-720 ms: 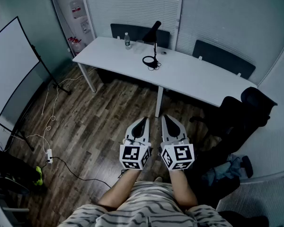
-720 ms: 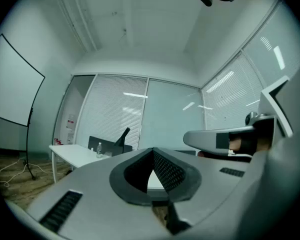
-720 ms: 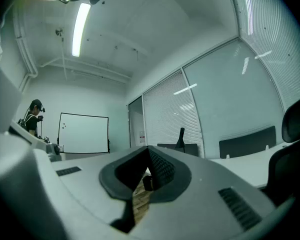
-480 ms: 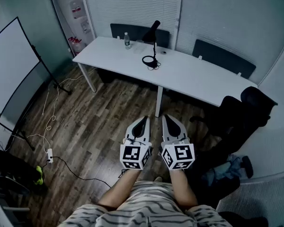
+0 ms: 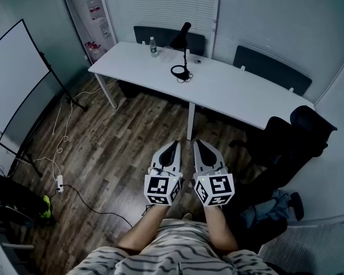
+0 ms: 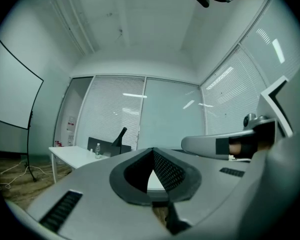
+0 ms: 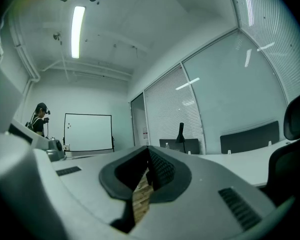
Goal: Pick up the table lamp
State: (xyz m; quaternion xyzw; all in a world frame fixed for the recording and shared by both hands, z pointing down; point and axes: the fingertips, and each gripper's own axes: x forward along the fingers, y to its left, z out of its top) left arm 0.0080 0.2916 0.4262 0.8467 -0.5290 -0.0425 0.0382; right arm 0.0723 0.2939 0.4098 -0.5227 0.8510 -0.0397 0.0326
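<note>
The black table lamp point(image 5: 182, 49) stands on the far white table point(image 5: 229, 90), its ring base point(image 5: 180, 72) near the table's middle and its head tilted up. Both grippers hover over the wood floor, well short of the table, side by side and level. My left gripper point(image 5: 173, 148) is shut with nothing in it. My right gripper point(image 5: 199, 145) is shut and holds nothing either. The left gripper view shows the lamp point(image 6: 119, 136) small and far off beyond the closed tips point(image 6: 152, 149). It also appears as a distant shape point(image 7: 180, 132) in the right gripper view.
A water bottle point(image 5: 153, 46) stands on the table left of the lamp. Dark chairs point(image 5: 160, 36) line the table's far side, and a black office chair point(image 5: 301, 136) is at right. A whiteboard on a stand point(image 5: 14, 79) and floor cables point(image 5: 60, 182) are at left. A person point(image 7: 39, 119) stands far off.
The head view has shifted slightly, so the table and lamp sit a touch higher in the picture. Both grippers stay shut, side by side.
</note>
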